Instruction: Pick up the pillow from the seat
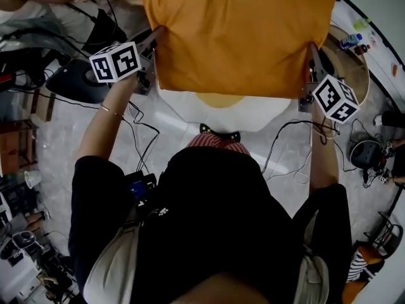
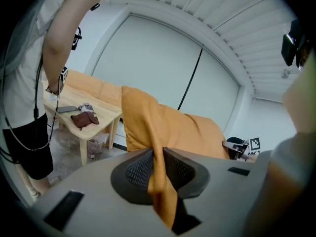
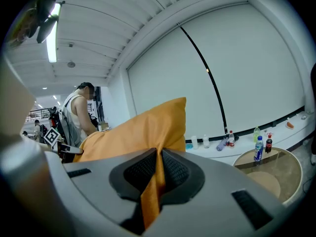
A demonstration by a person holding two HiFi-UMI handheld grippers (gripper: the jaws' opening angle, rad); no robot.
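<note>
An orange pillow (image 1: 237, 37) hangs in the air between my two grippers, above a white seat with a yellow middle (image 1: 221, 109). My left gripper (image 1: 154, 43) is shut on the pillow's left edge. In the left gripper view the orange pillow (image 2: 163, 127) is pinched between the dark pads (image 2: 138, 169). My right gripper (image 1: 311, 59) is shut on the right edge. Its own view shows the pillow (image 3: 143, 127) clamped between the pads (image 3: 173, 169), with the cloth trailing back through the jaws.
A round glass table (image 1: 351, 62) with bottles (image 1: 350, 41) stands to the right. A wooden table (image 2: 84, 110) with small items and a person (image 2: 34, 83) stand on the left. Cables and gear lie on the floor (image 1: 145, 138) around my feet.
</note>
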